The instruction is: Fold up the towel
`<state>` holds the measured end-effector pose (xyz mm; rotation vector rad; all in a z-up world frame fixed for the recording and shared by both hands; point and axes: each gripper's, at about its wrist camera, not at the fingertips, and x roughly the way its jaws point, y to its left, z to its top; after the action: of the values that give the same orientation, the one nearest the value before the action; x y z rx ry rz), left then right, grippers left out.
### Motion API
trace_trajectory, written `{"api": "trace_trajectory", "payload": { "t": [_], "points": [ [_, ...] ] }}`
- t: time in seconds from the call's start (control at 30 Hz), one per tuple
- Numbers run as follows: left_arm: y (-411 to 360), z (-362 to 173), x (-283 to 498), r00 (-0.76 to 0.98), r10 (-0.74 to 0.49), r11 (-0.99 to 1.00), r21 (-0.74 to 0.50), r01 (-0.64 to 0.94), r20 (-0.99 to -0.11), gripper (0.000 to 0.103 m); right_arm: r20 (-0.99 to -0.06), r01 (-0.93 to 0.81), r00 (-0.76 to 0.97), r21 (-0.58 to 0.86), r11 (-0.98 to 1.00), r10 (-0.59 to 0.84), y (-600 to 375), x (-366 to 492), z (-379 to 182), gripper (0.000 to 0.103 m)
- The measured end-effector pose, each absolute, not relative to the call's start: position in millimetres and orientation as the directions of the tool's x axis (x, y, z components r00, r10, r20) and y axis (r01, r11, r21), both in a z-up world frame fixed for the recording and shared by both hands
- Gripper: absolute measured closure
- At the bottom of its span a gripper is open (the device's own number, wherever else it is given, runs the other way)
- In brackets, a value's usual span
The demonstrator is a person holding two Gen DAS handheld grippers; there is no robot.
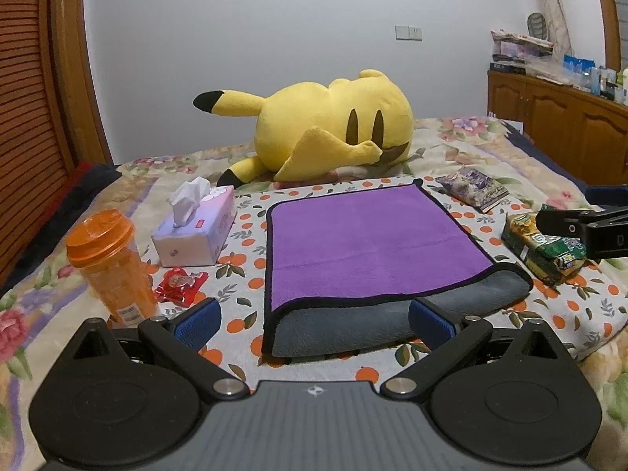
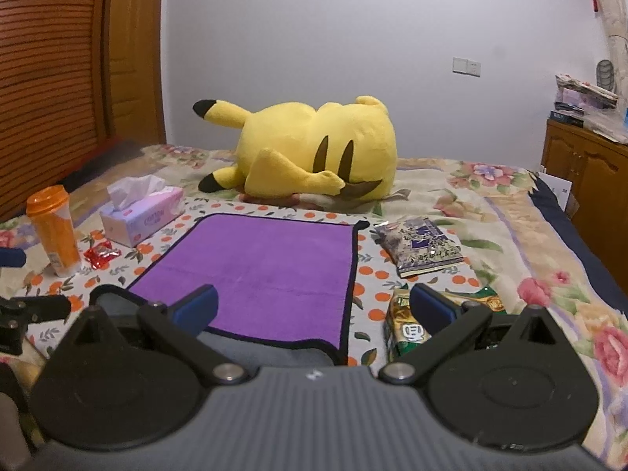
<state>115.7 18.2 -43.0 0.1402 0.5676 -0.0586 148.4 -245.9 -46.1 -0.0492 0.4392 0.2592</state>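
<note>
A purple towel (image 1: 365, 243) with a black hem and grey underside lies folded over on the orange-print cloth (image 1: 243, 274), its grey lower layer sticking out at the near edge. It also shows in the right wrist view (image 2: 267, 271). My left gripper (image 1: 314, 324) is open and empty, its blue pads straddling the towel's near edge just above it. My right gripper (image 2: 312, 308) is open and empty over the towel's near right corner; it also shows at the right edge of the left wrist view (image 1: 581, 227).
An orange bottle (image 1: 110, 259), a tissue box (image 1: 196, 231) and a red wrapper (image 1: 180, 284) lie left of the towel. A green snack bag (image 1: 545, 251) and a purple packet (image 1: 475, 188) lie right. A yellow plush toy (image 1: 333, 125) lies behind on the bed.
</note>
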Motion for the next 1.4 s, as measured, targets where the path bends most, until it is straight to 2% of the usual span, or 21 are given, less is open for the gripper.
{"api": "trace_trajectory", "payload": {
  "t": [0.53,0.63,0.73,0.8,1.1,1.23,1.4],
  "points": [
    [35,-61,150,0.800,-0.034,0.991,0.085,0.106,-0.599,0.002,-0.500,-0.314,0.822,0.001,0.950,0.272,-241,177,-58,0.000],
    [37,-64,155,0.789,-0.042,0.991,0.076,0.111,-0.614,0.006,-0.525,-0.325,0.804,0.004,0.946,0.278,-239,181,-62,0.000],
    [40,-67,161,0.775,-0.054,0.991,0.064,0.120,-0.630,0.014,-0.548,-0.333,0.787,0.007,0.943,0.282,-238,184,-67,0.000],
    [42,-71,165,0.761,-0.069,0.990,0.048,0.130,-0.645,0.023,-0.562,-0.337,0.778,0.006,0.941,0.282,-237,187,-69,0.000],
    [48,-83,181,0.731,-0.055,0.990,0.058,0.128,-0.680,0.036,-0.616,-0.348,0.736,0.016,0.938,0.283,-236,196,-82,0.001],
    [54,-88,190,0.715,-0.060,0.992,0.040,0.122,-0.696,0.040,-0.644,-0.355,0.708,0.029,0.934,0.289,-237,201,-87,0.014],
    [59,-93,198,0.698,-0.066,0.992,0.025,0.120,-0.713,0.050,-0.681,-0.363,0.673,0.034,0.931,0.288,-236,207,-96,0.014]
  ]
}}
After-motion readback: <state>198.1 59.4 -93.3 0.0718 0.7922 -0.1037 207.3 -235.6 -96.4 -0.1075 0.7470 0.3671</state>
